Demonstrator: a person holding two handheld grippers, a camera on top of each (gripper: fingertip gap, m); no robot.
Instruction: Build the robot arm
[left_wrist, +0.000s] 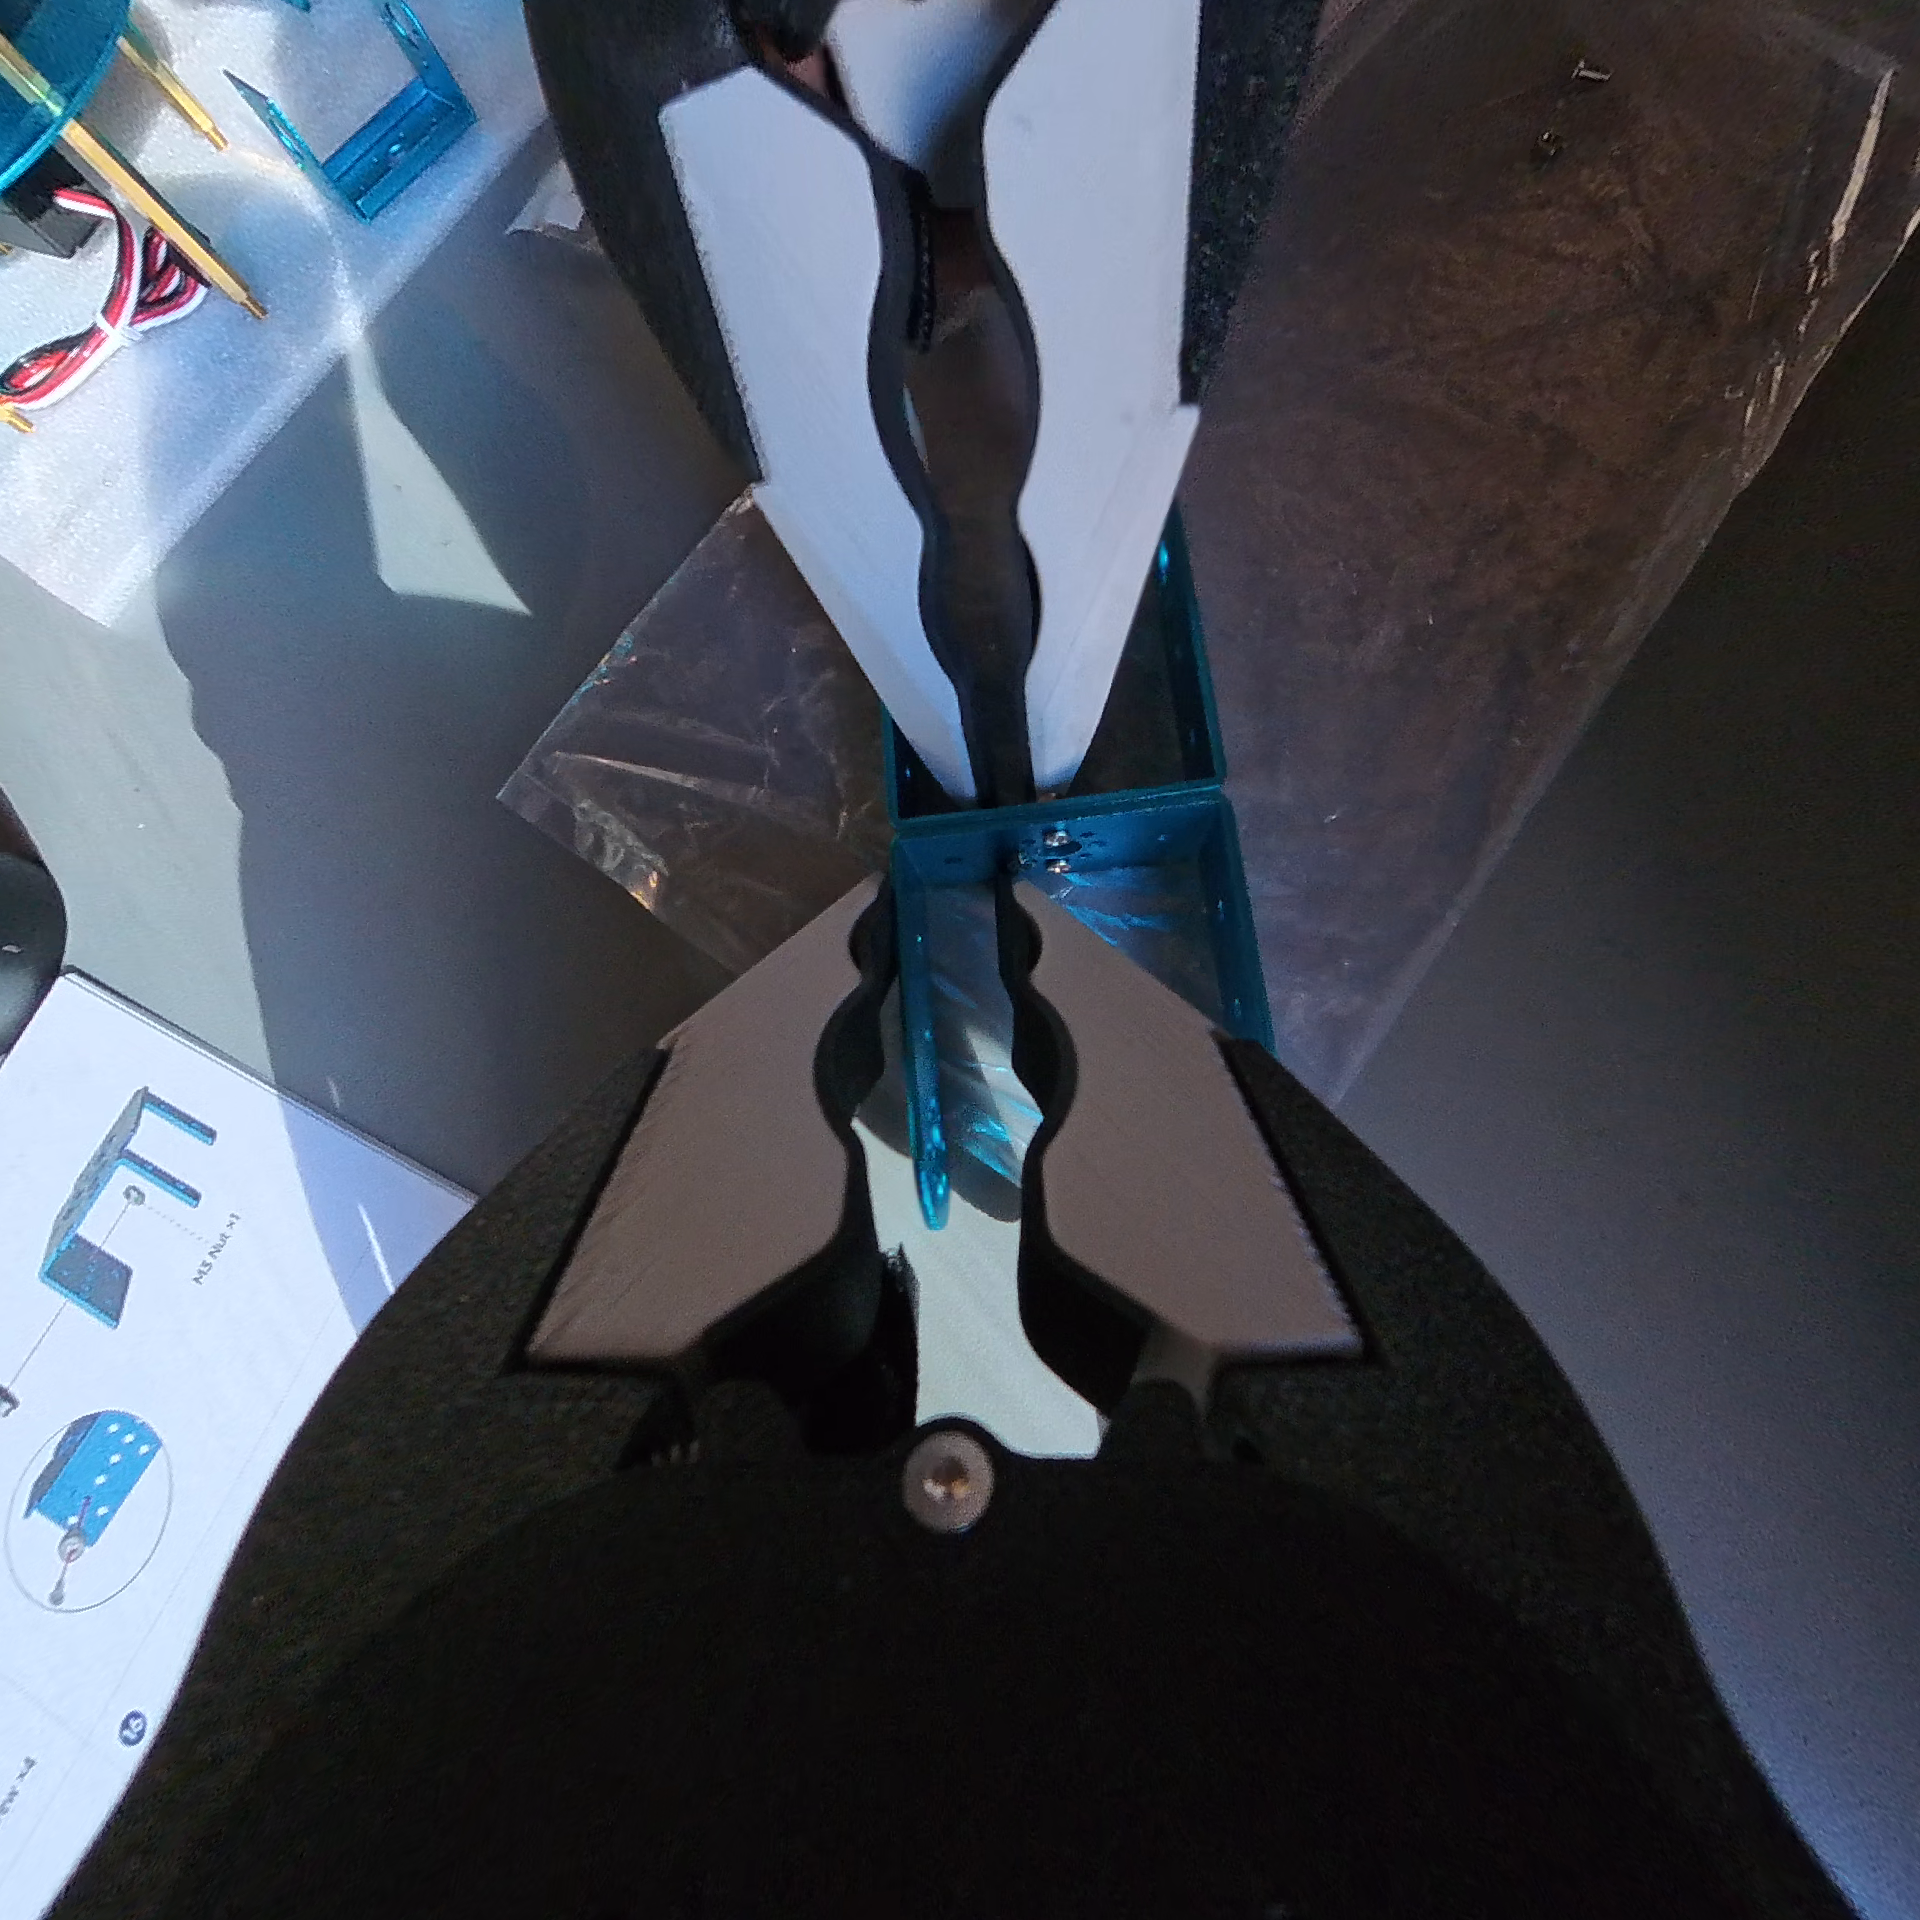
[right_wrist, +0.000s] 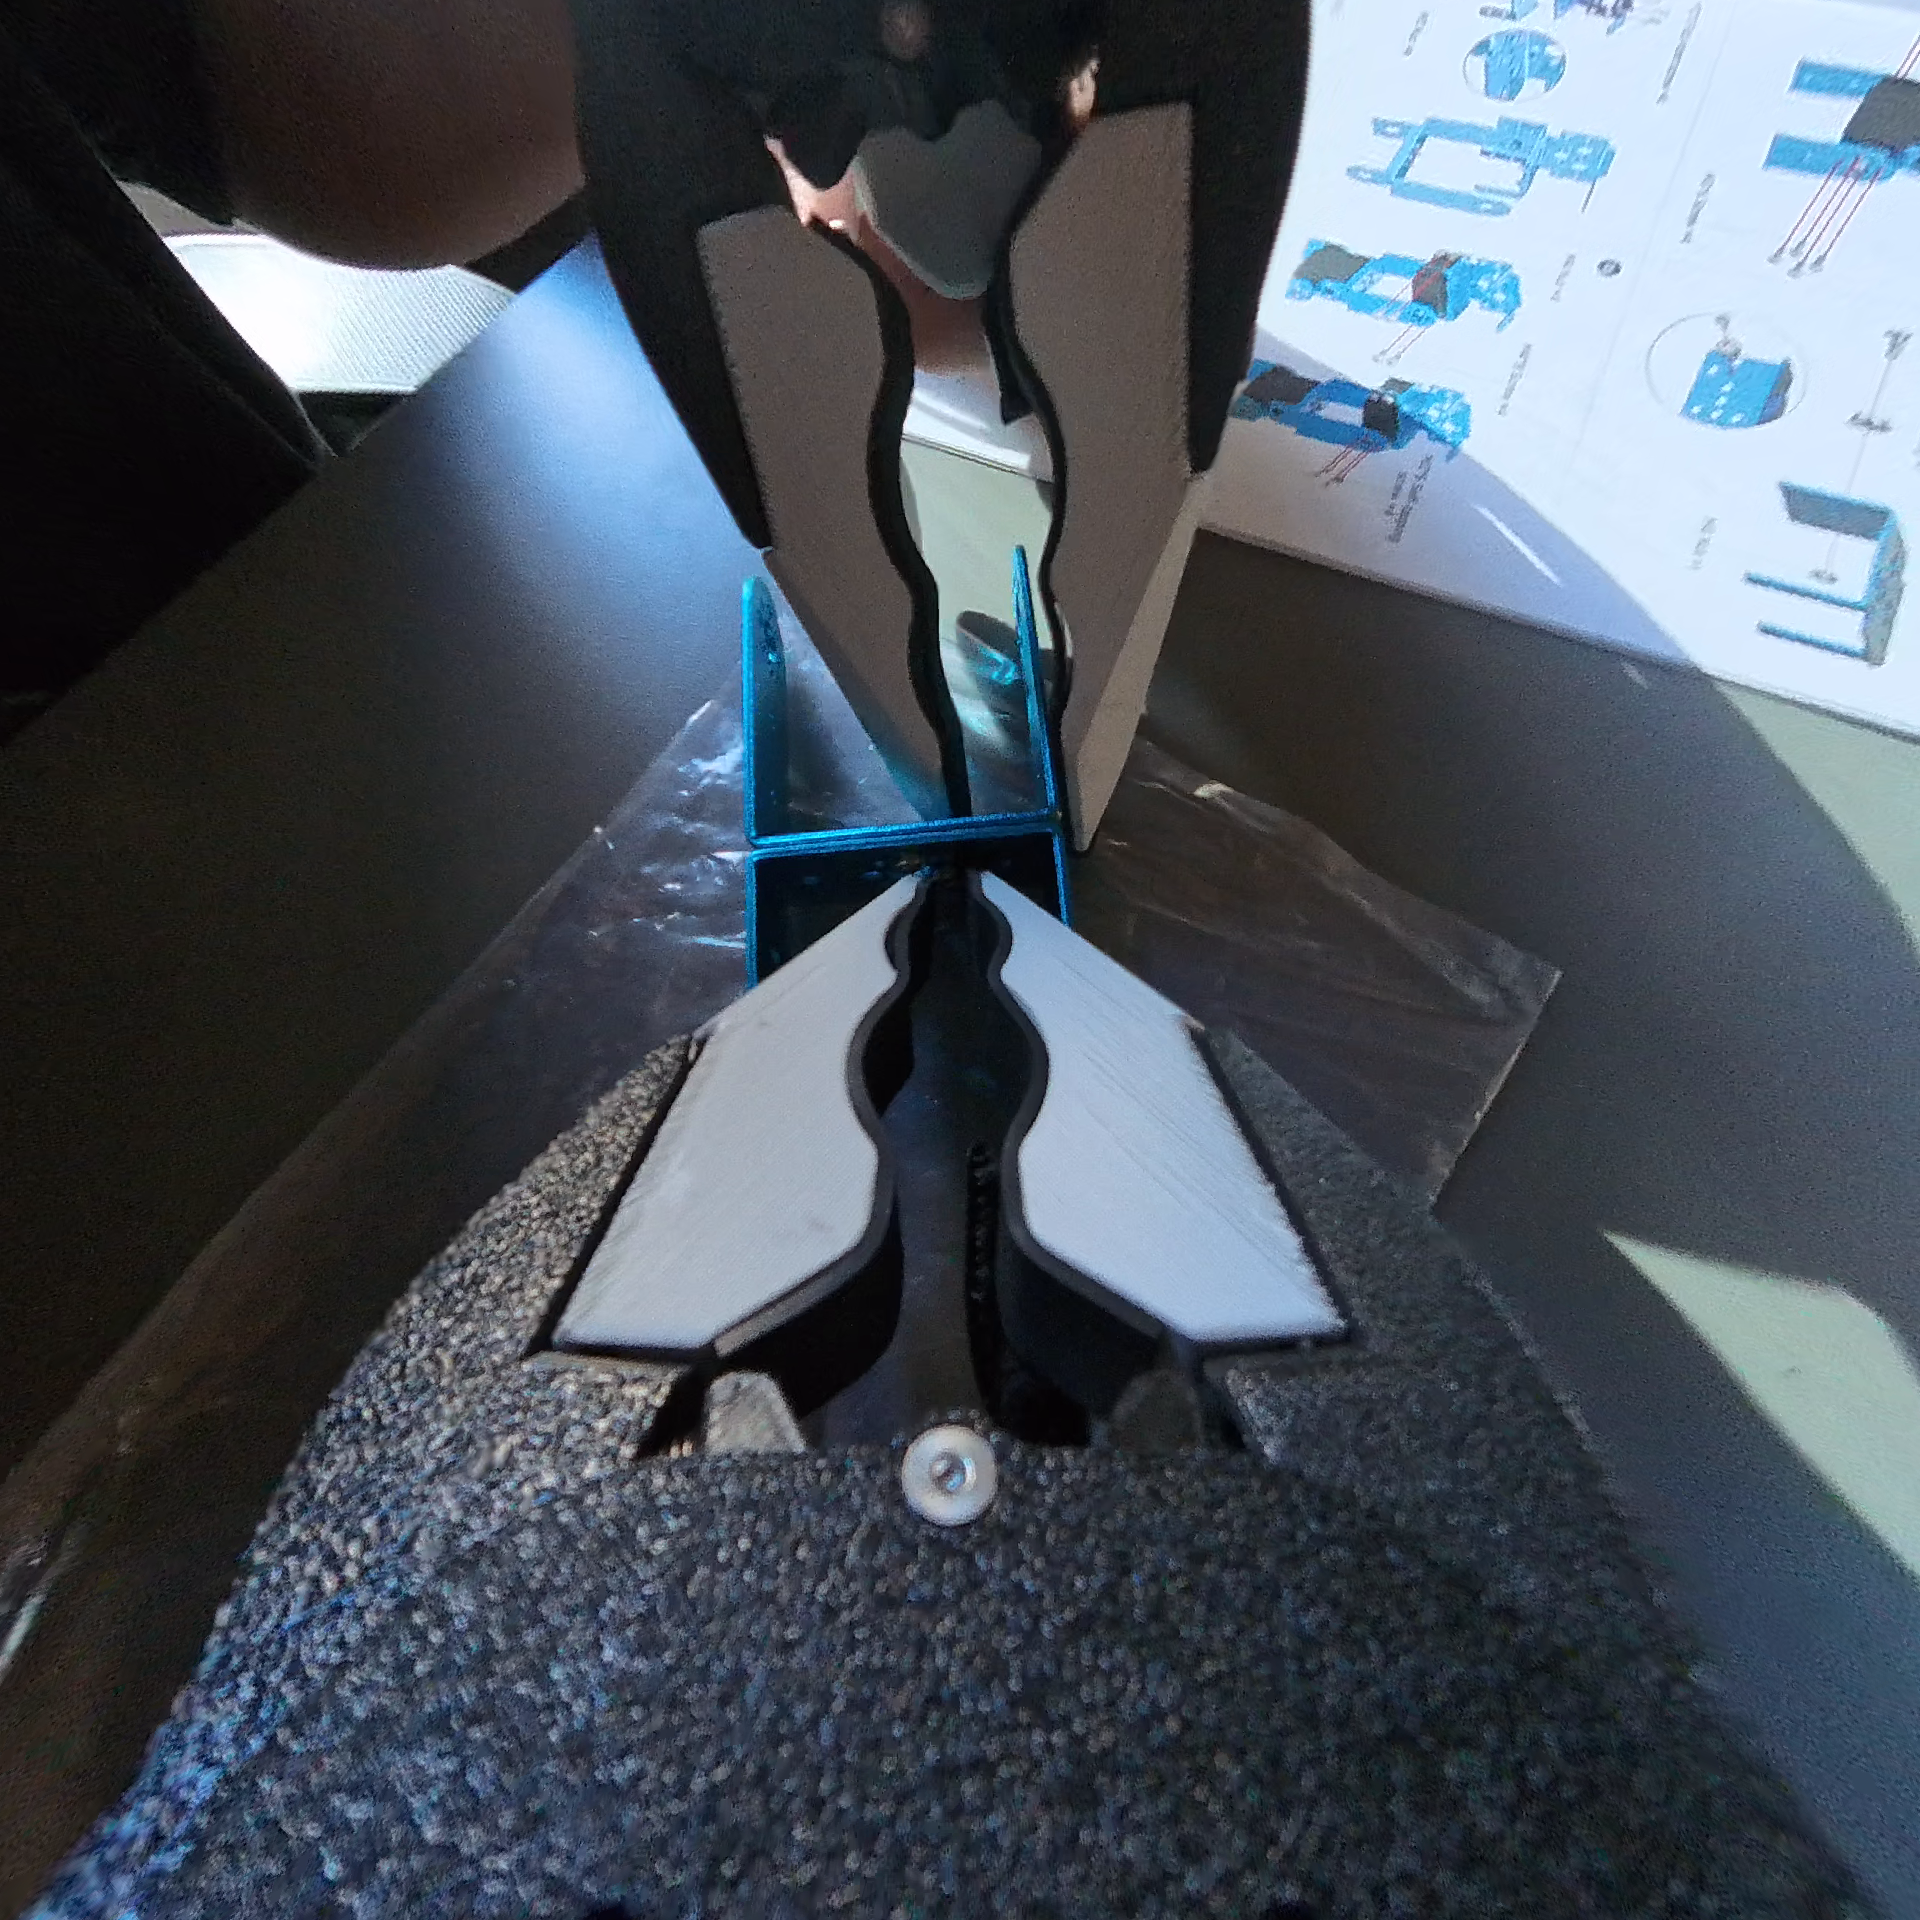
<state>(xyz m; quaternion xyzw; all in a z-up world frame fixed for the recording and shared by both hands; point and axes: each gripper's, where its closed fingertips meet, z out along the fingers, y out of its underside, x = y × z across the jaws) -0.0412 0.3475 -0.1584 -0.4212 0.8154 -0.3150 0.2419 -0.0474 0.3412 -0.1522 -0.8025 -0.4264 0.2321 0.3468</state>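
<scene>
- Left wrist view:
  - The left tongs (left_wrist: 945, 888) stand astride one side wall of the left bracket (left_wrist: 1143, 862). The wall lies against one finger and a gap shows at the other, so they are released, not clenched.
  - The right tongs (left_wrist: 1003, 784) come in from the far side. They are clenched, with their tips down inside the right bracket (left_wrist: 1190, 675) at its base. Whether they pinch anything small there is hidden.
  - The two blue U-brackets sit base to base, opening opposite ways, on a clear bag (left_wrist: 707, 727) in the middle of the bench (left_wrist: 364, 831).
  - Two screw heads (left_wrist: 1055, 840) show at the joined bases. I cannot tell if nuts are on.
  - Count: two joined brackets and one spare bracket (left_wrist: 384, 145) on a white block (left_wrist: 208, 436) toward the far left corner. Beside the spare bracket is one wired assembly (left_wrist: 94, 208).
  - Two loose screws (left_wrist: 1590, 73) lie toward the far right corner.
  - One printed sheet (left_wrist: 156, 1299) lies at the near left edge.
- Right wrist view:
  - The right tongs (right_wrist: 951, 883) are clenched, pads meeting, with their tips against the base of the right bracket (right_wrist: 831, 868).
  - Opposite, the left tongs (right_wrist: 1013, 821) straddle a wall of the left bracket (right_wrist: 764, 707), with daylight between that wall and one finger.
  - The pair of brackets is level, touching along their bases, on the bag (right_wrist: 1299, 935).
  - The sheet (right_wrist: 1558, 312) lies beyond them on the bench (right_wrist: 364, 727), toward the far right.
  - Count here: two brackets, two tongs, one bag, one sheet. No loose screws are visible.
</scene>
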